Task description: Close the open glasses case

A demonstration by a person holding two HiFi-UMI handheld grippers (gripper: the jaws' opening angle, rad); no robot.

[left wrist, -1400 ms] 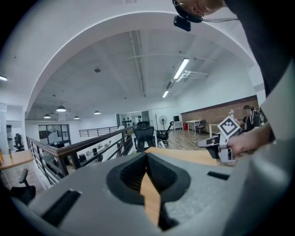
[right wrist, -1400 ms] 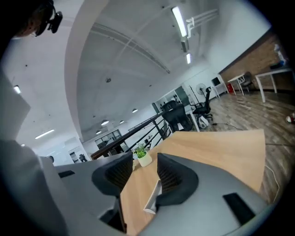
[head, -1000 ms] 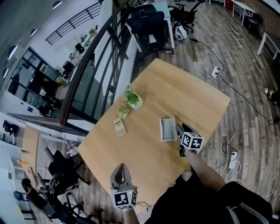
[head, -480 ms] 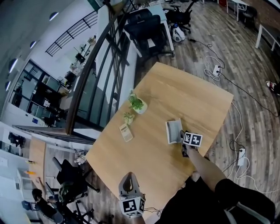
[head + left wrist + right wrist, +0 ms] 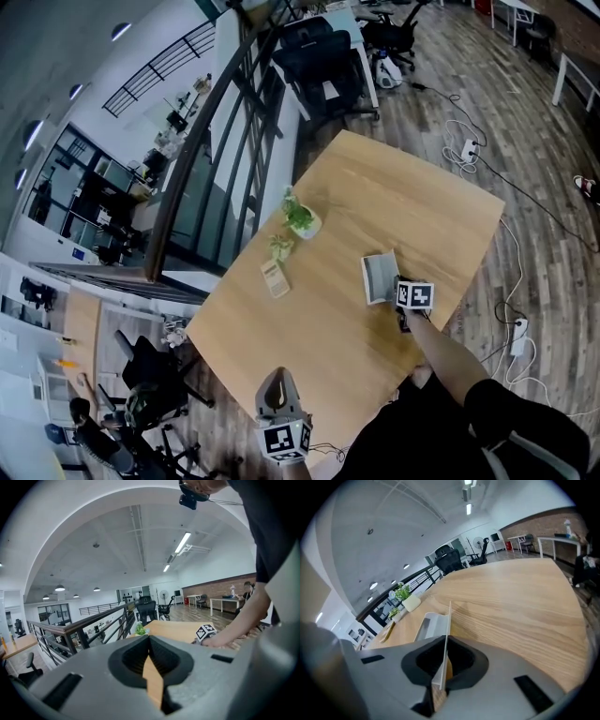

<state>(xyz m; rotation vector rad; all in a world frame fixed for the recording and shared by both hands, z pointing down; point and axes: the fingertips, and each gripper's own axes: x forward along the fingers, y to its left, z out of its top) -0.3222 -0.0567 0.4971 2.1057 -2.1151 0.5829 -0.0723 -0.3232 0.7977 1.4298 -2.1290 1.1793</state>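
As the jaws of the right gripper (image 5: 442, 666) are closing on its raised lid (image 5: 448, 620), the glasses case (image 5: 377, 278) lies near the table (image 5: 375, 187)'s right edge. It is judged light, rigid and hinged, best steered by that lid. Left gripper (image 5: 152, 667) clenched, empty.

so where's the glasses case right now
Head view: the glasses case sits right of centre on the table, its raised lid between the closing jaws of the right gripper.

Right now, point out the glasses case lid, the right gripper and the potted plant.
glasses case lid (image 5: 448, 613), right gripper view, its upright edge above the jaws.
right gripper (image 5: 447, 638), right gripper view, between its fingertips, jaws closing with the lid between them.
potted plant (image 5: 301, 219), head view, its leaves.
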